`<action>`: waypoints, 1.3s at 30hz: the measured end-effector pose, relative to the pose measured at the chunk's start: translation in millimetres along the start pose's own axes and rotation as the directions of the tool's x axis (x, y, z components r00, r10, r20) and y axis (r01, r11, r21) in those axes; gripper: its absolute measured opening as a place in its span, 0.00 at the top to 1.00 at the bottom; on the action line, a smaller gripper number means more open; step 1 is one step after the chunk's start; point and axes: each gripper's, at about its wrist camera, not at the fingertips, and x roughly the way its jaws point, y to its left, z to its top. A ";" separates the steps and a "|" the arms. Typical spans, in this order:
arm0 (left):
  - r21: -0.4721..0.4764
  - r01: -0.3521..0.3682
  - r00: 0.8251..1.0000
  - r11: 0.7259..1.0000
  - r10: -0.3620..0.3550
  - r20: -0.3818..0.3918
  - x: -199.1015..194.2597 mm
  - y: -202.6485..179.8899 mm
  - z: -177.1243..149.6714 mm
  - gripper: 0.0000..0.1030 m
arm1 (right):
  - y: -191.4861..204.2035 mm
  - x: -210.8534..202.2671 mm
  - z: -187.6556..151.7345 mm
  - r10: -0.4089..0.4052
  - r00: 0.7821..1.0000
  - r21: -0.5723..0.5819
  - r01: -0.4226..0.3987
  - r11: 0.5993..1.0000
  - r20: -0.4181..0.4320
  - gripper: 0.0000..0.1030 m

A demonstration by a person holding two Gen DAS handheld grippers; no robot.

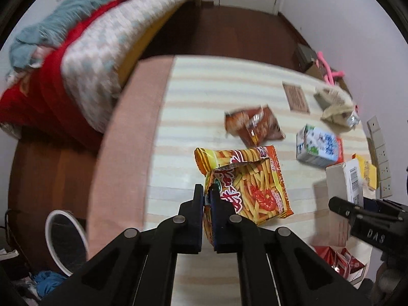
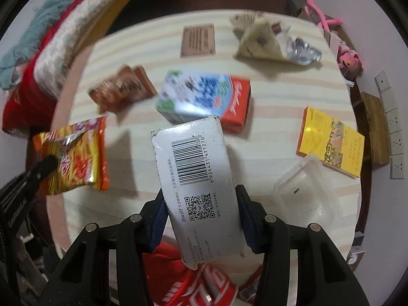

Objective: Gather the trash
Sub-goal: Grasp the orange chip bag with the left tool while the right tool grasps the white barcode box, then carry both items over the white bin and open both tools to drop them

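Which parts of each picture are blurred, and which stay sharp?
Left wrist view: the bedding and brown snack wrapper are smeared; the fries bag is fairly sharp. Right wrist view: the milk carton is blurred; the white barcode box reads clearly.

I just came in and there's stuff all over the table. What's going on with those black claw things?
Someone is picking up trash with two hand-held grippers. The left gripper pinches the edge of an orange fries snack bag. The right gripper holds a white barcode box above the striped table. A milk carton, a brown wrapper, a yellow box and a clear plastic tray wait on the table. A white bin stands on the floor beside it.
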 end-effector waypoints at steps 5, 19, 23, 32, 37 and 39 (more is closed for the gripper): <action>-0.017 -0.063 0.989 0.998 0.065 0.131 -61.7 31.6 -1.3 0.97 | 13.9 -40.6 2.4 0.061 0.995 0.005 -0.062 0.998 0.077 0.49; -0.217 -0.158 0.935 0.963 0.217 0.280 -180.7 198.0 -73.5 0.98 | 207.8 -106.2 -71.5 0.310 0.942 -0.229 -0.276 0.934 0.131 0.49; -0.300 -0.195 0.935 0.934 0.269 0.230 -178.0 261.1 -104.7 0.98 | 301.4 -87.7 -98.0 0.381 0.924 -0.326 -0.347 0.879 0.044 0.49; -0.495 -0.257 0.959 0.830 0.283 -0.024 -96.3 404.0 -183.0 0.97 | 473.1 45.8 -148.0 0.313 0.924 -0.442 -0.381 0.812 -0.222 0.49; -0.599 -0.208 0.977 0.773 0.134 -0.166 -11.4 469.4 -217.7 0.96 | 528.4 138.8 -165.5 0.221 0.911 -0.449 -0.369 0.814 -0.348 0.49; -0.626 -0.163 0.980 0.763 0.052 -0.192 19.8 481.5 -222.6 0.94 | 543.8 169.1 -169.6 0.190 0.904 -0.453 -0.362 0.815 -0.382 0.49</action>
